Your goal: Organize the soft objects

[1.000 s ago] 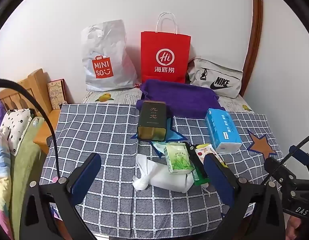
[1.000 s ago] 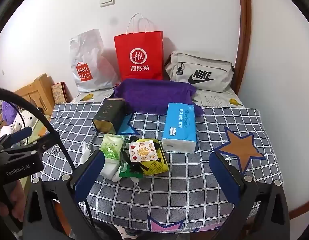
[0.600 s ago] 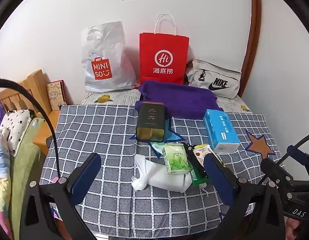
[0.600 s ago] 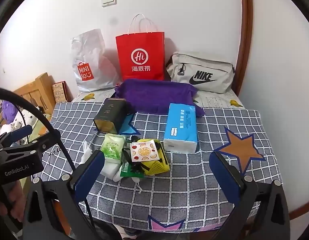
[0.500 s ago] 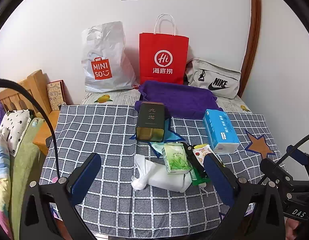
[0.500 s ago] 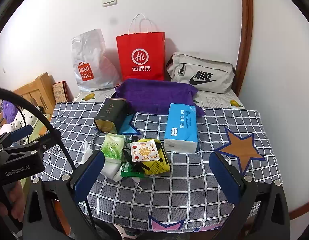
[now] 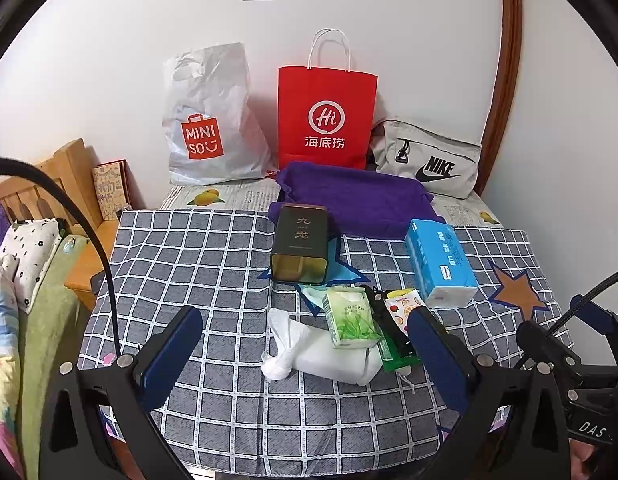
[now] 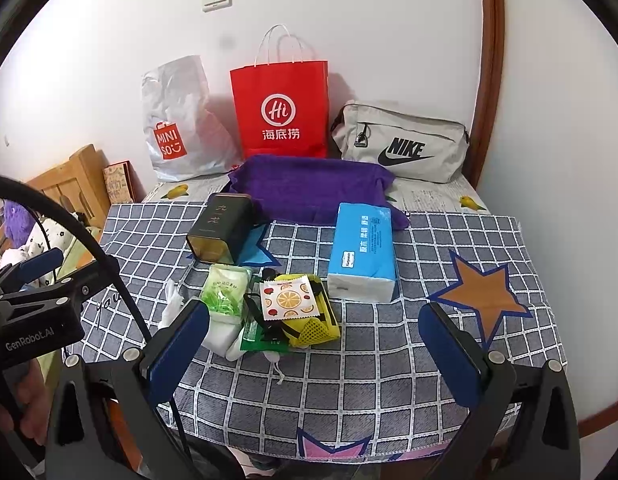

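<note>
While nothing is held yet, both tools hang over the near edge of the table, so the lines run from them outward.

Left gripper (image 7: pixel 305 344): jaws spread wide, empty, above the checked cloth (image 7: pixel 181 264).
Right gripper (image 8: pixel 321 340): jaws likewise spread and empty, above the same near edge.
Nearest soft thing: the white plastic bundle (image 7: pixel 321 354) lies straight ahead of the left gripper, between its fingers in that view, its knotted end to the left and its long axis running left to right.
On top of it: the green tissue pack (image 7: pixel 351 318) rests on the bundle's far right part, long axis pointing away from the gripper.
Right side of the pile: the orange-print sachet (image 8: pixel 289 298) sits on a yellow mesh pouch (image 8: pixel 313 328), ahead and slightly left of the right gripper's centre.
Which hand is nearer: my judgement is left for the bundle and green pack, right for the sachet and pouch.
Further out: the blue tissue pack (image 8: pixel 363 248) lies lengthwise away; the dark tin (image 7: pixel 301 244) lies on its side just behind the pile.
Behind those: the purple towel (image 7: pixel 353 200), then the red paper bag (image 7: pixel 325 116), MINISO bag (image 7: pixel 209 120) and grey pouch (image 7: pixel 429 156) against the wall.
In the way: the pile is stacked and touching, so lifting one piece may drag its neighbours.
</note>
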`<state>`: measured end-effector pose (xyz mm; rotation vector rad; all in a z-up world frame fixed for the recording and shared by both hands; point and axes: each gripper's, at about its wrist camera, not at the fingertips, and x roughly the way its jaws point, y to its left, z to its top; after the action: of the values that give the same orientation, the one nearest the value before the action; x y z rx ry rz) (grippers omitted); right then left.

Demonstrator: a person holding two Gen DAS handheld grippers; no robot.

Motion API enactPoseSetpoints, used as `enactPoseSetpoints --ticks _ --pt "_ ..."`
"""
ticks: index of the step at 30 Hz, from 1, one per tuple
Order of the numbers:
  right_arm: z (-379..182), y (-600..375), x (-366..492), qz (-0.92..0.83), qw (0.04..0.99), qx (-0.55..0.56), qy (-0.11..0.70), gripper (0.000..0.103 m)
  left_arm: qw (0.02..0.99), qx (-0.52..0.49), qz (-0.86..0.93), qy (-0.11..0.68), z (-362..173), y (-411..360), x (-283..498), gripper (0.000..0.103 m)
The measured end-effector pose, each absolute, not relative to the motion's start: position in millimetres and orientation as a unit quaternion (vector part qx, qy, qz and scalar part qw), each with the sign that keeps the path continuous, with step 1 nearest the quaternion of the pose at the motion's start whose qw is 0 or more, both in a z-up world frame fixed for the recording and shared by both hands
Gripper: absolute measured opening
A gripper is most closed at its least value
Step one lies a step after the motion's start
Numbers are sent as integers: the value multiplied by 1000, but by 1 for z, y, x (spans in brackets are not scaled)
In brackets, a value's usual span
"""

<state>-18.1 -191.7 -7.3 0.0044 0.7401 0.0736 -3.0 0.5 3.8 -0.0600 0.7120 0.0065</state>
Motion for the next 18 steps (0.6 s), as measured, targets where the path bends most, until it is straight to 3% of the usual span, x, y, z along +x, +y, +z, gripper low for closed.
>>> enactPoseSetpoints --ticks 18 --pt "-7 -192 -19 37 932 1 360 103 936 -23 1 352 -1 -3 -1 103"
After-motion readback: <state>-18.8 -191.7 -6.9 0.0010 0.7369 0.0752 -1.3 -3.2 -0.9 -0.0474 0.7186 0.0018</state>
